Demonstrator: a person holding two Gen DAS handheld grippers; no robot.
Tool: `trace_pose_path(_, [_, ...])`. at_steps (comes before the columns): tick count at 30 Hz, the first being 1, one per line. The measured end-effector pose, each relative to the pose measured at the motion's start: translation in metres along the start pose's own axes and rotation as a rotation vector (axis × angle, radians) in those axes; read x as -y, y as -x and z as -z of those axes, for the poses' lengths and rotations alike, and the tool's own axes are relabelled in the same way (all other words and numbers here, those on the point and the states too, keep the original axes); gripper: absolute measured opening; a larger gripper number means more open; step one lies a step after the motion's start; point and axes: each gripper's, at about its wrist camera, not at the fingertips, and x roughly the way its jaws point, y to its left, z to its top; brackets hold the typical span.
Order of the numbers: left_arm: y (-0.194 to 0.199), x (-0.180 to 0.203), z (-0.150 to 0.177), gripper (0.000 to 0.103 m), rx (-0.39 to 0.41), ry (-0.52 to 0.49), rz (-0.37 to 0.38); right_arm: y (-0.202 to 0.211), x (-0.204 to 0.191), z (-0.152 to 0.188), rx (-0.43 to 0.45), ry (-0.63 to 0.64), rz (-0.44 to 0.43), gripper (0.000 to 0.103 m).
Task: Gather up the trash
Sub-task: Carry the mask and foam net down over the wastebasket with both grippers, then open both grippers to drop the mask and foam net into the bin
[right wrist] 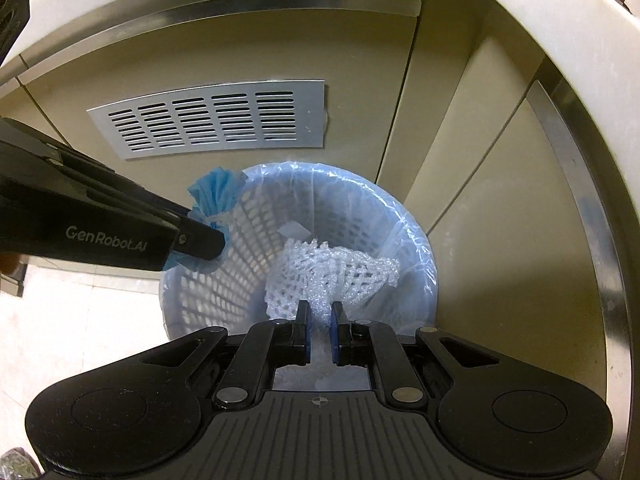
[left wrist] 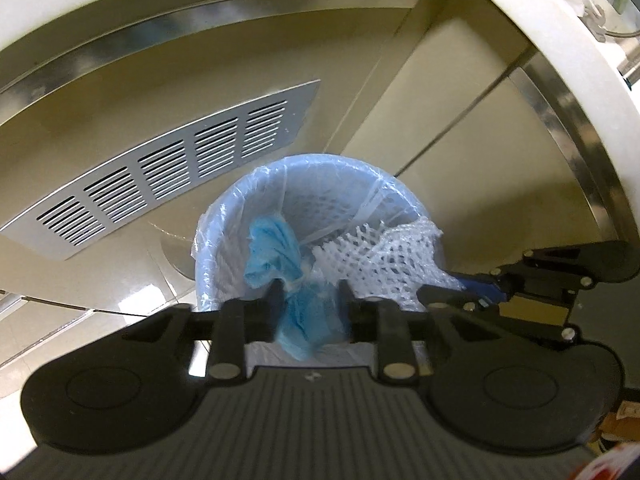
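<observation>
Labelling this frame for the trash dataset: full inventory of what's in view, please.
waste basket: 1, pale blue lattice plastic with a clear liner, on the floor against the cabinet
blue mask: 1, blue, crumpled, over the basket's rim between the left gripper's fingers
foam net: 1, white mesh, over the basket's mouth, one end pinched in the right gripper
vent grille: 1, silver, slotted, on the cabinet panel behind the basket
cabinet: 1, beige with metal trim, behind the basket
counter edge: 1, white, above the cabinet
floor: light tiles, left of the basket
left gripper: 1, black, jaws parted around the mask
right gripper: 1, black with blue pads, shut on the net
</observation>
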Motion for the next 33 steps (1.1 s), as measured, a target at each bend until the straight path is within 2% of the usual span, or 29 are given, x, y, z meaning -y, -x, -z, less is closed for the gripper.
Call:
trace_pose_path(25, [0.029,-0.016,0.013,0.037,0.027,0.067,-0.045,-0.001,0.0,-0.007,0.028,-0.051,-0.048,0.01])
trace_pose_path(26, [0.03,-0.016,0.013,0.037,0.028,0.067,-0.046,-0.001,0.0,-0.007,0.029,-0.057,-0.051,0.012])
trace_pose_path(27, [0.032,-0.016,0.014,0.037,0.029,0.068,-0.047,-0.001,0.001,-0.007,0.031,-0.064,-0.053,0.022])
trace_pose_path(28, [0.032,-0.017,0.013,0.037,0.029,0.069,-0.047,0.0,0.001,-0.007,0.034,-0.071,-0.053,0.04])
trace_pose_path(29, [0.033,-0.017,0.014,0.037,0.03,0.07,-0.048,0.001,0.002,-0.007,0.04,-0.075,-0.052,0.048])
trace_pose_path(30, [0.033,-0.017,0.014,0.037,0.03,0.071,-0.049,0.002,0.002,-0.006,0.044,-0.078,-0.055,0.053])
trace_pose_path(33, [0.034,-0.019,0.015,0.037,0.032,0.073,-0.05,0.002,0.002,-0.007,0.039,-0.073,-0.057,0.053])
